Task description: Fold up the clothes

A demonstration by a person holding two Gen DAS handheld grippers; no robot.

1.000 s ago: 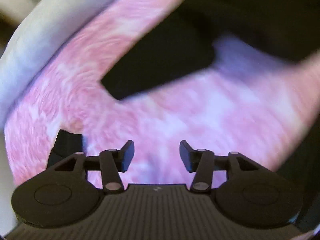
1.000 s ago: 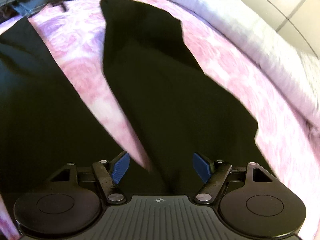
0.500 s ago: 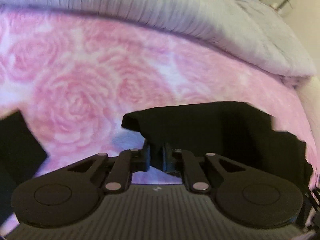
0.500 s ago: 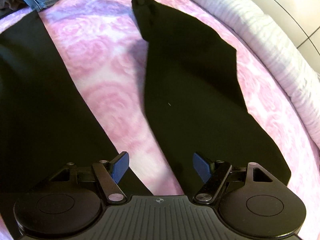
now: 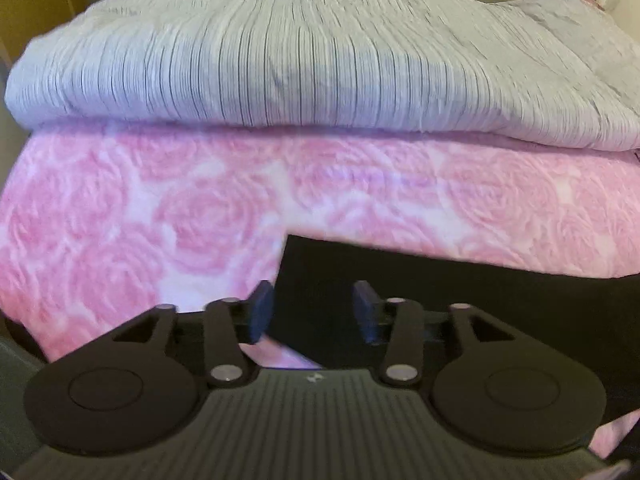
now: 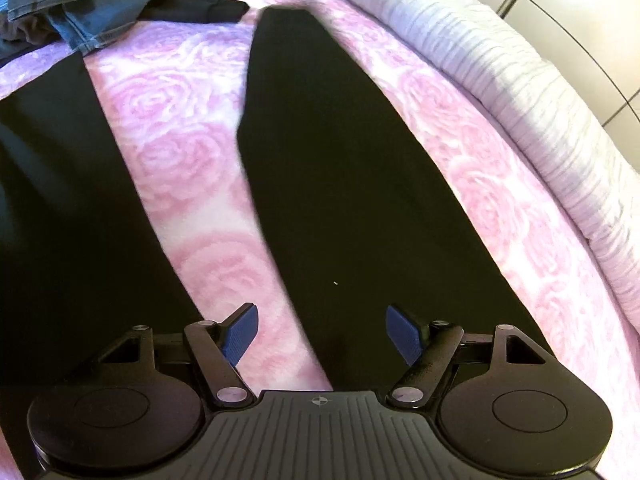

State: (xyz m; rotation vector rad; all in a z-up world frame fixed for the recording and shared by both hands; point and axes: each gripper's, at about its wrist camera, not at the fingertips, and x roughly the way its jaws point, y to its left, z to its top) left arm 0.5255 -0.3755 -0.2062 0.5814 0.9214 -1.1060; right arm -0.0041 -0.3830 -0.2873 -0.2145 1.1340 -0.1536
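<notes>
Now with both grippers, left (image 5: 312, 312) and right (image 6: 322, 334), gaping empty, we should pinch the trousers' (image 6: 340, 160) hem ahead squarely, avoiding the sheet (image 6: 192, 168).

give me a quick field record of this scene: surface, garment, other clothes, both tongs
surface: pink rose-patterned bedspread, with a grey-white ribbed duvet along its far edge
garment: black trousers spread flat, two legs apart with bedspread showing between them
other clothes: heap of blue-grey denim garments near the trouser leg ends
left tongs: open, over the end of one black leg, gripping nothing
right tongs: open, above the trousers, gripping nothing
</notes>
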